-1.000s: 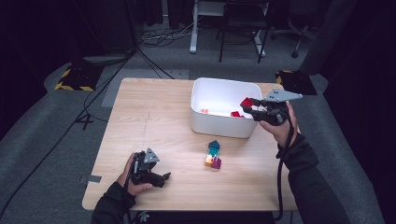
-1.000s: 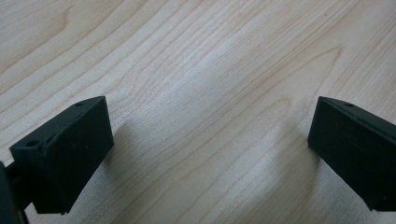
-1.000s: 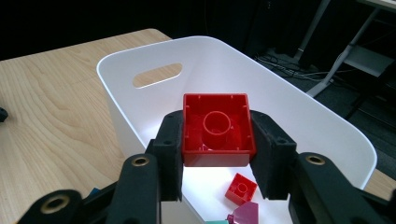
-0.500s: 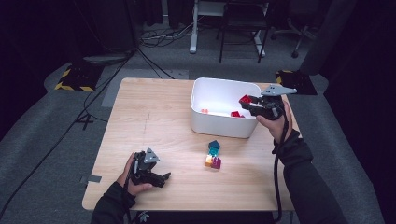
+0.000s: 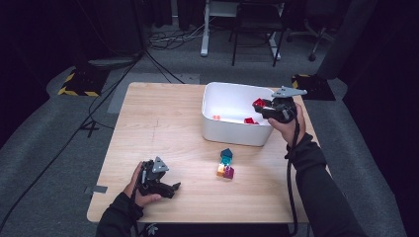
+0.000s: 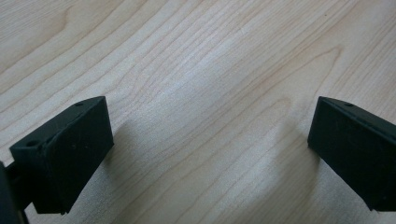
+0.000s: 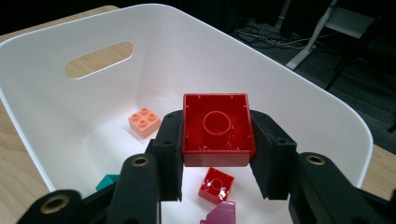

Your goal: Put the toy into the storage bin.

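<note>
My right gripper (image 7: 215, 140) is shut on a red brick (image 7: 215, 123), hollow underside toward the camera, held over the inside of the white bin (image 7: 289, 79). From above, that gripper (image 5: 262, 106) hangs over the bin's (image 5: 232, 133) right end with the red brick (image 5: 258, 102) in its jaws. Inside the bin lie an orange brick (image 7: 144, 122), a smaller red brick (image 7: 215, 184), a pink piece (image 7: 224, 215) and a teal piece (image 7: 107, 181). My left gripper (image 5: 170, 188) rests on the table near its front left, jaws wide apart over bare wood (image 6: 210, 93).
A small cluster of teal, orange and magenta bricks (image 5: 225, 164) sits on the table in front of the bin. The table's front edge lies just behind the left hand. Chairs, desk legs and cables stand on the floor beyond the table.
The right gripper has carried the red brick leftward and slightly down, from the bin's right rim to over its inside. The left hand has stayed still.
</note>
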Available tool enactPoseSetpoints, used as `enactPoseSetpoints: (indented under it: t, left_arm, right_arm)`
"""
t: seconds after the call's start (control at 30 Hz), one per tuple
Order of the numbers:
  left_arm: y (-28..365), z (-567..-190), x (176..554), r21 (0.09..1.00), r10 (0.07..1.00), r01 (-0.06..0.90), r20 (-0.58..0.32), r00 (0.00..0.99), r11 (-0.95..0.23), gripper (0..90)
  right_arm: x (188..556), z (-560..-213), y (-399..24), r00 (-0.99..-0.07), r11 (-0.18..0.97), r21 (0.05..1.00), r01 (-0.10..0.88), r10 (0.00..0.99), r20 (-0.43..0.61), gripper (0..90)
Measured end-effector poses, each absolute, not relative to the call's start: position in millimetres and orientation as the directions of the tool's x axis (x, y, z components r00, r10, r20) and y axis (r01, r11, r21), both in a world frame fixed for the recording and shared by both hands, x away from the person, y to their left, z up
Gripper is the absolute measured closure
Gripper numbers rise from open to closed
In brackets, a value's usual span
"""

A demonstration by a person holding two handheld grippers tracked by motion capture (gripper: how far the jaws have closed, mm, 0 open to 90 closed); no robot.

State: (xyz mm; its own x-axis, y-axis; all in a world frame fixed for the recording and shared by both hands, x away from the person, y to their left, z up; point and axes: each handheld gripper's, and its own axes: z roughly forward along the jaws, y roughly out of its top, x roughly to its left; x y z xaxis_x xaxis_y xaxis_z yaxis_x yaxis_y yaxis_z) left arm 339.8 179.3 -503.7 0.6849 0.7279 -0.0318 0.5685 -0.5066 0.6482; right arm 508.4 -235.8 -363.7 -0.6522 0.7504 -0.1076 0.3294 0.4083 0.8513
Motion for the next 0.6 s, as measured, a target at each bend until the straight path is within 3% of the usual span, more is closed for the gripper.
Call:
enactPoseSetpoints:
  t: [0.27,0.37,0.6]
  left_arm:
    - [179.3,-503.7,339.8,0.648,0.728,0.569,-0.032,0.684,-0.506,0.3]
    - [179.3,-503.7,339.7,0.648,0.728,0.569,-0.032,0.684,-0.506,0.3]
    - [179.3,-503.7,339.7,0.648,0.728,0.569,-0.032,0.684,-0.506,0.3]
  right_arm:
    - [509.6,-364.8,-233.0,-0.657,0.415,0.844,0.339,0.747,-0.103,59.0]
    - [509.0,-364.5,-233.1,-0.655,0.407,0.849,0.338,0.749,-0.099,54.9]
    - [493.1,-352.4,-233.7,-0.668,0.399,0.871,0.287,0.735,-0.117,53.3]
